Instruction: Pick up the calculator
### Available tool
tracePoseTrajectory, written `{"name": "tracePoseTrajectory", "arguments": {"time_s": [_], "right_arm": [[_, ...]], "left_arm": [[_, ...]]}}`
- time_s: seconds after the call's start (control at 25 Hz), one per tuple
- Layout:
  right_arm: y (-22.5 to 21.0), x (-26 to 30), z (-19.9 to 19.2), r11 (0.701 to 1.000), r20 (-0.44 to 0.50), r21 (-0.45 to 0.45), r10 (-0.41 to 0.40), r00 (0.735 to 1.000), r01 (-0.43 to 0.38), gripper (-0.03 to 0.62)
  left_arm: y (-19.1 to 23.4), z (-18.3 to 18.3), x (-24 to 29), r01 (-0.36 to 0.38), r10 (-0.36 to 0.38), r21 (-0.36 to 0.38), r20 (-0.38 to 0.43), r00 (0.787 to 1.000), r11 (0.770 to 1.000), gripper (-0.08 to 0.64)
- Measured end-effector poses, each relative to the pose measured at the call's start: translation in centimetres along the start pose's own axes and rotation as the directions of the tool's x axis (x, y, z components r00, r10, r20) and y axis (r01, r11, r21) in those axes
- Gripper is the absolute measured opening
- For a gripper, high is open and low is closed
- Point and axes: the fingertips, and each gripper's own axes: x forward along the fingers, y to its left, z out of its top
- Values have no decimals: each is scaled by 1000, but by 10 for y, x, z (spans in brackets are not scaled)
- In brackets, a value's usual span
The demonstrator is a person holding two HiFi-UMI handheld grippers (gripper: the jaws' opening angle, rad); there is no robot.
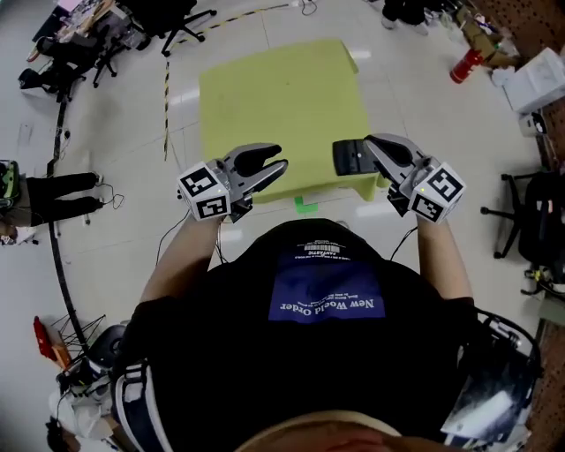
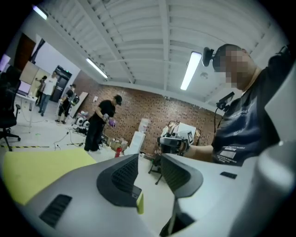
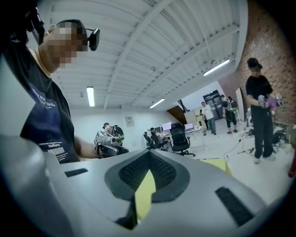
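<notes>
I see no calculator in any view. The yellow-green table (image 1: 282,97) in front of me is bare on top. Both grippers hang level over its near edge and point at each other. My left gripper (image 1: 281,159) (image 2: 149,159) is open, its dark ribbed pads a small way apart with nothing between them. My right gripper (image 1: 340,159) (image 3: 148,155) is shut, pad tips touching, and nothing shows between them. A dark blocky end shows at its tip in the head view. Each gripper view shows the other gripper ahead: the right gripper (image 2: 175,143) and the left gripper (image 3: 108,143).
Office chairs (image 1: 168,18) stand beyond the table at the far left, and another black chair (image 1: 530,221) is at the right. A red cylinder (image 1: 466,64) lies at the far right. A green tape mark (image 1: 305,207) is on the floor. A person (image 2: 99,122) stands in the background.
</notes>
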Motion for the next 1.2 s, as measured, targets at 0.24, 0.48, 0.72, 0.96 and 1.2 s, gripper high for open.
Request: {"name": "tracePoseTrajectory", "arguments": {"time_s": [0.24, 0.48, 0.72, 0.96, 1.2], "right_arm": [[-52, -68, -39, 990, 23, 89, -115, 993, 113, -14], [-98, -136, -76, 966, 37, 161, -210, 977, 202, -14], [-114, -159, -105, 949, 39, 211, -247, 968, 234, -14], [-114, -163, -124, 939, 35, 250, -251, 967, 234, -14], [-119, -173, -134, 932, 41, 277, -254, 966, 233, -14]], "left_arm": [[22, -70, 129, 126, -106, 33, -359, 927, 991, 355], [45, -175, 239, 217, -64, 129, -708, 703, 968, 556], [82, -251, 261, 201, 29, 147, -869, 494, 968, 588], [100, -285, 261, 231, 96, 196, -918, 384, 953, 588], [109, -304, 263, 247, 130, 211, -943, 307, 946, 588]]}}
